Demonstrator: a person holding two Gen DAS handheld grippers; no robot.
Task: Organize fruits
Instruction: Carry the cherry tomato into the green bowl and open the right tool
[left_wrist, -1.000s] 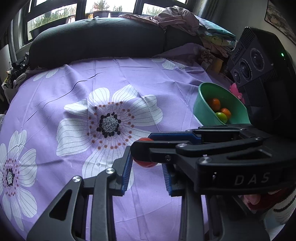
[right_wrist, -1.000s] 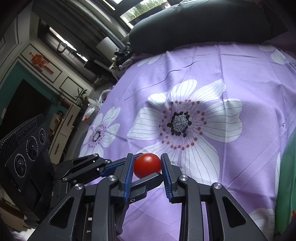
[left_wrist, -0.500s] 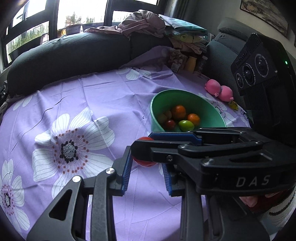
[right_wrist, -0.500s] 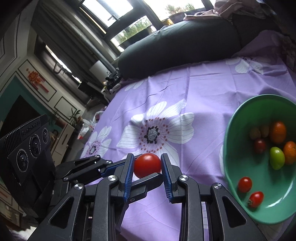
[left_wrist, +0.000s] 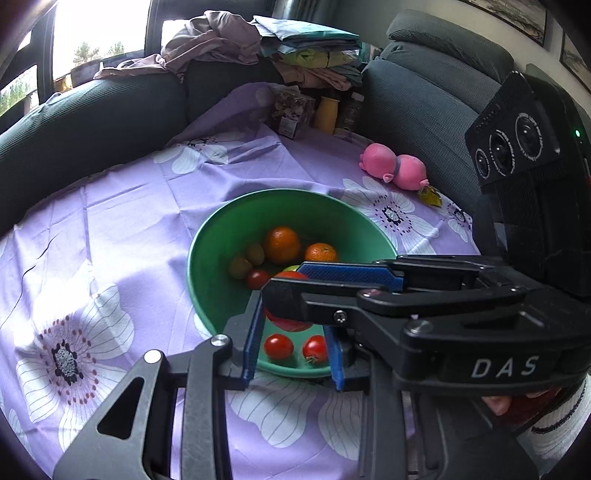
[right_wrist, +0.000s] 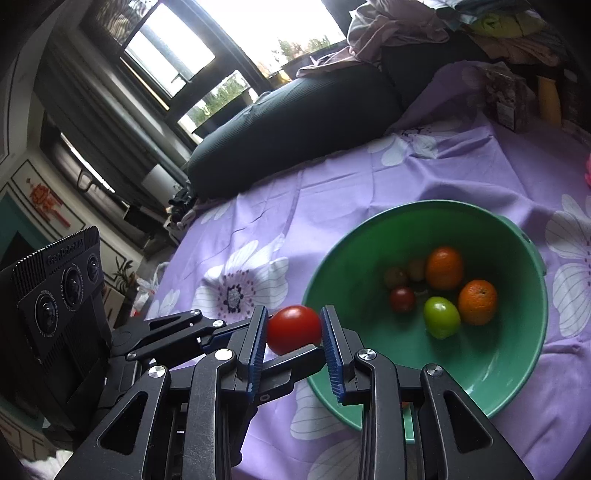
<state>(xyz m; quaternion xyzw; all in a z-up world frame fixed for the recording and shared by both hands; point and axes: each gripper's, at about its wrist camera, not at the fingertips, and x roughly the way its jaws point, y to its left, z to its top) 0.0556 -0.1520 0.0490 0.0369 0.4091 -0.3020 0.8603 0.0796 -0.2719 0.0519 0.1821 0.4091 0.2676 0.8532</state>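
My right gripper (right_wrist: 294, 356) is shut on a red tomato (right_wrist: 294, 328) and holds it over the near left rim of a green bowl (right_wrist: 517, 384). The bowl holds two oranges (right_wrist: 444, 267), a green fruit (right_wrist: 441, 317), small dark and olive fruits and tomatoes. In the left wrist view the right gripper crosses in front, its tomato (left_wrist: 286, 325) showing between my left fingers. My left gripper (left_wrist: 291, 347) is open and empty just before the bowl (left_wrist: 207, 243), where two small tomatoes (left_wrist: 278, 346) lie.
The bowl sits on a purple flowered cloth (left_wrist: 110, 229). A pink plush toy (left_wrist: 395, 168) lies behind the bowl at the right. Jars and a yellow bottle (left_wrist: 327, 114) stand at the back. Dark sofa cushions (left_wrist: 92, 122) ring the surface.
Both grippers have swung right together, from over the bare cloth to the green bowl. The tomato stays gripped in the right gripper and now hangs over the bowl's rim.
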